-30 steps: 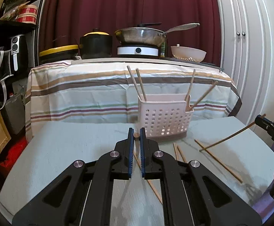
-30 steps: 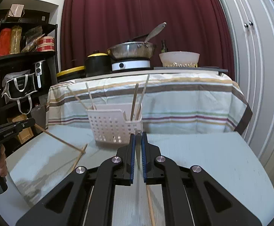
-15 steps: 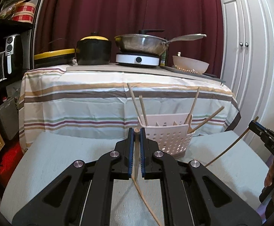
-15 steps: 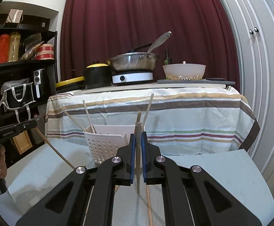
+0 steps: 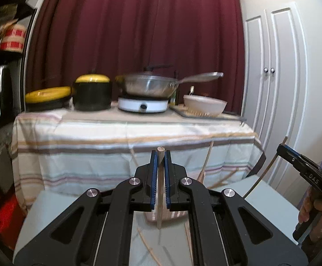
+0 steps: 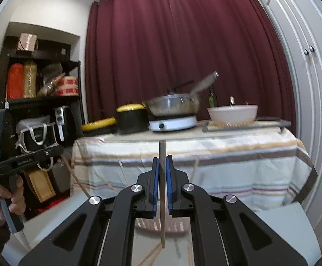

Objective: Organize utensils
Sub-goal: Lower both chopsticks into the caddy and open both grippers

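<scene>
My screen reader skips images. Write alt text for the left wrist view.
The left hand-held gripper is shut on an upright wooden chopstick above a pale table. Behind stands a striped-cloth counter with pans; the right hand-held gripper grips another chopstick.

A: What is carried by the pale near counter [image 5: 269, 201]?
B: A pale slotted basket [image 5: 172, 215] and loose chopsticks [image 5: 147, 246] are seen lying on it, mostly hidden.

A: And the striped-cloth counter [image 6: 227, 155] behind?
B: A yellow-lidded black pot [image 6: 132, 119], a flat yellow-lidded dish [image 6: 98, 126], a white burner [image 6: 172, 122] bearing a steel pan [image 6: 174, 106], and a tray [image 6: 269, 124] with a white bowl [image 6: 233, 113] are set there.
</scene>
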### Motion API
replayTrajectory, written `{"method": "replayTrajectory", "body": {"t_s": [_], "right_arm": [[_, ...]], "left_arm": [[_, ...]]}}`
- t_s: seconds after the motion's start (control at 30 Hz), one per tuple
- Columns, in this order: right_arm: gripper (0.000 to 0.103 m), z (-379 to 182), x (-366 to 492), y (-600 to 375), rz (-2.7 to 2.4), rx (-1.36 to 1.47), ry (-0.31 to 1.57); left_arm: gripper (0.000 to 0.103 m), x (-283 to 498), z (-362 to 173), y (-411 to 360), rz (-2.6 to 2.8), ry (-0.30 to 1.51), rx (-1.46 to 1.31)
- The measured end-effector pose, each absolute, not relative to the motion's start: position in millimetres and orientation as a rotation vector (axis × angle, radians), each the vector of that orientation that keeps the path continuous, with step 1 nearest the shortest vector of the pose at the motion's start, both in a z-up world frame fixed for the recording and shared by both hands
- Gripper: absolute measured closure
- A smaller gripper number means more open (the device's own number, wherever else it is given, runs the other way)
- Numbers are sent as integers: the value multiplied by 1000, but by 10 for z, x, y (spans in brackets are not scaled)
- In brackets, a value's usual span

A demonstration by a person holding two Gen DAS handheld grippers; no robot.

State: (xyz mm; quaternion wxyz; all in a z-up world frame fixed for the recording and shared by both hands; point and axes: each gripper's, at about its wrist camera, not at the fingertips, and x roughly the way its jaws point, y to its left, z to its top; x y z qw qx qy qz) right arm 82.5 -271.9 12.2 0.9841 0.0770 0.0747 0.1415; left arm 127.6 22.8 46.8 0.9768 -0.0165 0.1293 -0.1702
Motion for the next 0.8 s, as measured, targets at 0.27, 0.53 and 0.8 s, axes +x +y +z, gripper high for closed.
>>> {"method": "replayTrajectory", "body": {"t_s": [0.27, 0.53, 0.8], "right_arm": [[96, 448, 1165, -2684, 279, 143, 54], [96, 416, 1672, -2638, 261, 160, 44], [96, -8, 2078, -2519, 232, 131, 121]], "left_arm": [[97, 1544, 833, 67, -347, 165, -35], [97, 1953, 823, -107, -323, 125, -48], [97, 2340, 340, -305, -293, 185, -35]]}}
